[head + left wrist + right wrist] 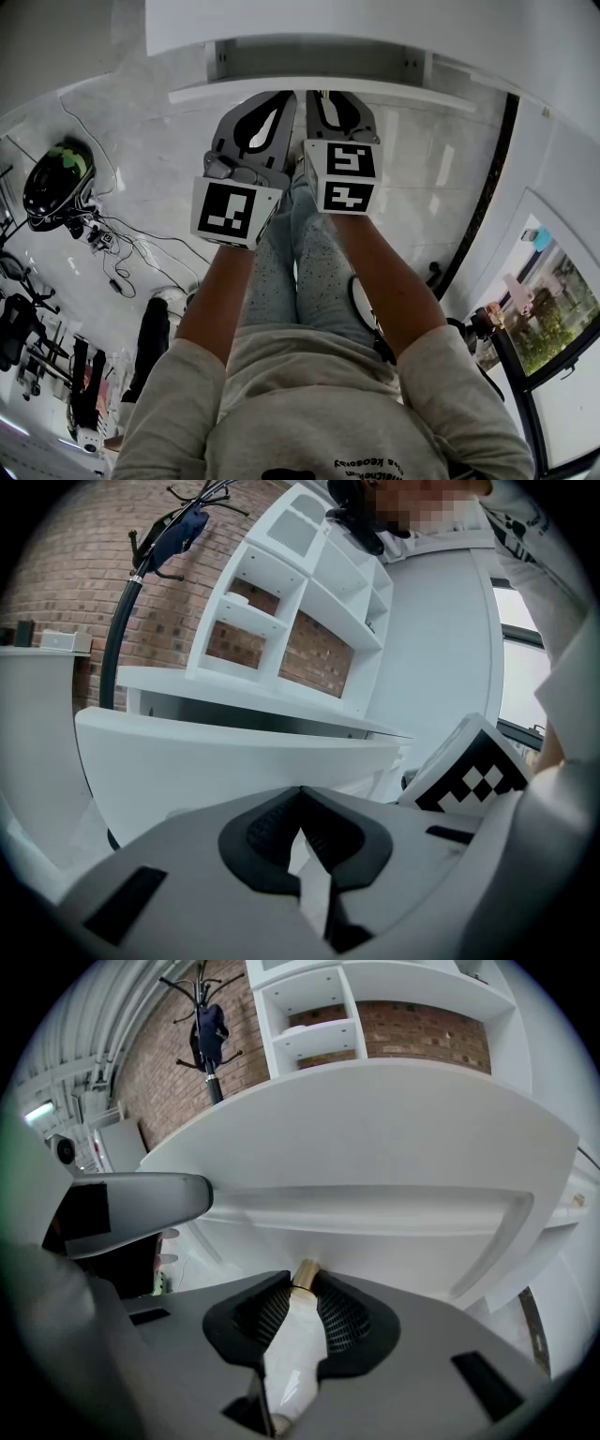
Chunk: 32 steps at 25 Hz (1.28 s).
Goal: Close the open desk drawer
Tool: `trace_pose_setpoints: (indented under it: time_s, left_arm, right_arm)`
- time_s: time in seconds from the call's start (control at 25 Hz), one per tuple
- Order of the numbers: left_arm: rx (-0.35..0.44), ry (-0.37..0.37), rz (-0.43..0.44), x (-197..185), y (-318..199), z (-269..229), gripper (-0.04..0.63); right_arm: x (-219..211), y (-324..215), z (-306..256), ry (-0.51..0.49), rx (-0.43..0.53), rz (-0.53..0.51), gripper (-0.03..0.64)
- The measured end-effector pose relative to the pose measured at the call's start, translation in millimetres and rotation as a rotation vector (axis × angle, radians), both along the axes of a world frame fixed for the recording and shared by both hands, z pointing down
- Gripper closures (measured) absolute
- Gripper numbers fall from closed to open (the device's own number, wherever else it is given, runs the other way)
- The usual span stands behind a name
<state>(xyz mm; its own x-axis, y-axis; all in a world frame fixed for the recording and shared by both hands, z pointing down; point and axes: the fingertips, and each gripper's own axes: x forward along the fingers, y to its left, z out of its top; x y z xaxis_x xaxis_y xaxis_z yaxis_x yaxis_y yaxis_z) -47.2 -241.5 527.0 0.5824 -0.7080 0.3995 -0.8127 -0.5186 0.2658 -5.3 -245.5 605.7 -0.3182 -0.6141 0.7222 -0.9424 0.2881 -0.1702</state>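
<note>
Gripping the white knob [297, 1330] of the open desk drawer [412, 92] with my right tongs [302, 1286], left tongs [300, 801] closed and empty, I reckon a straight push toward the far side comes next.

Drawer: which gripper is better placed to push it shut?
Right. The right gripper is clamped on the drawer's knob, so it can likely push straight in; the left gripper holds nothing.

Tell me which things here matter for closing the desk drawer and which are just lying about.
For the job: drawer, its knob, right claw gripping it, left claw.
Lying about: helmet, floor cables, coat stand, shelf unit.
</note>
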Motion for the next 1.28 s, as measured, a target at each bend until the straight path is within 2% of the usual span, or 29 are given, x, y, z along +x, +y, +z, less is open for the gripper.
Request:
trace_pose_setpoints:
  time_s: [1.28]
  left_arm:
    - [0.015,0.009,-0.019,-3,-40,1,0.577]
  right_arm:
    - [-3,-39,2,0.0,0.019,0.0,0.509]
